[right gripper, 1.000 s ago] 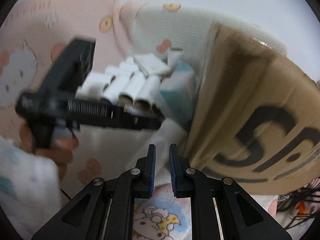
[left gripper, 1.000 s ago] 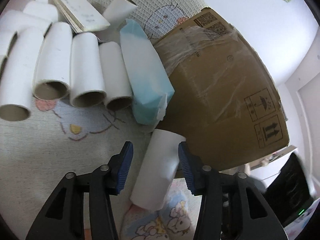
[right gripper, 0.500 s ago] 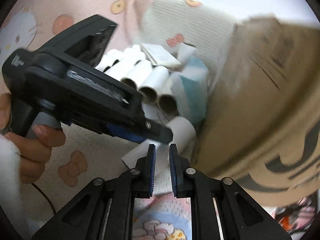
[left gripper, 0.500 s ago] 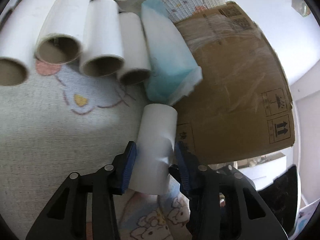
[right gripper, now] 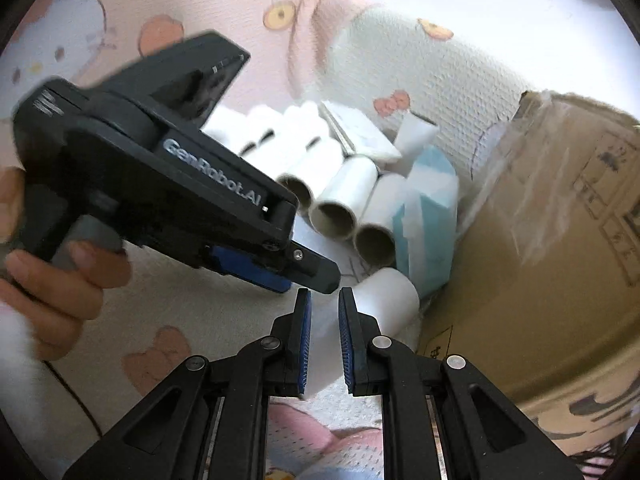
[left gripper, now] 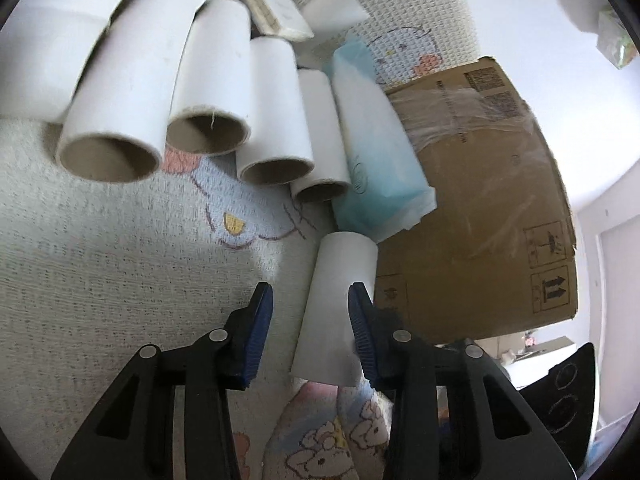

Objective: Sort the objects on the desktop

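A loose white cardboard tube point(left gripper: 340, 280) lies on the cartoon-print blanket point(left gripper: 100, 260), against a brown cardboard box point(left gripper: 480, 200). My left gripper point(left gripper: 310, 320) straddles the tube's near end, jaws closing. The right pad touches the tube; a gap remains at the left pad. In the right wrist view, a hand point(right gripper: 52, 280) holds the left gripper point(right gripper: 320, 276) low over the same tube point(right gripper: 390, 296). My right gripper point(right gripper: 323, 320) hovers just behind it, shut with nothing in it.
Several white tubes point(left gripper: 200, 80) lie side by side at the back, with a light blue tissue pack point(left gripper: 380, 168) beside them and a white booklet point(left gripper: 272, 4) behind. The box point(right gripper: 540, 260) walls off the right side. Bare blanket lies to the left.
The left gripper moved forward and down over the loose tube and its jaws narrowed around it. The right gripper stayed shut and sank slightly as its view rolled.
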Demonstrator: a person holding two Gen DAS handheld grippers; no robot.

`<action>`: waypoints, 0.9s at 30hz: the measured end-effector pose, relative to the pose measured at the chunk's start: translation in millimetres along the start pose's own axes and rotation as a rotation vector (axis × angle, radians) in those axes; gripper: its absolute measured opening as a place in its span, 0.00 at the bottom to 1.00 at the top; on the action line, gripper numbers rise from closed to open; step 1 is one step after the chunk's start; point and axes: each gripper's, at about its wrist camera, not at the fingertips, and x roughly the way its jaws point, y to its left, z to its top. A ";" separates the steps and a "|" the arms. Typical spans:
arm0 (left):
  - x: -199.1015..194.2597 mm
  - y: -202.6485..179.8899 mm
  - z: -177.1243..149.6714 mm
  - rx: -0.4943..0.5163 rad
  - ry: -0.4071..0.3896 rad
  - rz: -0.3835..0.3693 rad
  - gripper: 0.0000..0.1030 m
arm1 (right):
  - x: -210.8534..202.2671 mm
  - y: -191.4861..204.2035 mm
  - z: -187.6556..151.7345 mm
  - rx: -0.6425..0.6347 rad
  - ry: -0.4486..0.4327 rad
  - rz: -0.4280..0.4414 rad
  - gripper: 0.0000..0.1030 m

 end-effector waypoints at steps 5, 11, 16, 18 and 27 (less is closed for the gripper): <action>-3.7 -11.9 -5.0 0.055 0.000 -0.004 0.41 | -8.9 -12.0 4.2 0.035 0.050 -0.051 0.11; 13.0 -16.3 0.2 0.072 0.053 0.015 0.41 | -0.3 -5.7 -2.3 0.062 0.148 -0.069 0.11; 24.2 -15.1 7.7 0.081 0.097 0.026 0.45 | 18.4 -3.9 -11.5 0.046 0.244 -0.100 0.11; 27.6 -16.4 9.7 0.083 0.106 0.022 0.45 | 22.2 -2.6 -13.7 0.035 0.244 -0.121 0.11; 11.5 -16.5 16.5 0.121 0.052 0.099 0.45 | 33.7 17.6 -5.7 -0.073 0.207 -0.046 0.11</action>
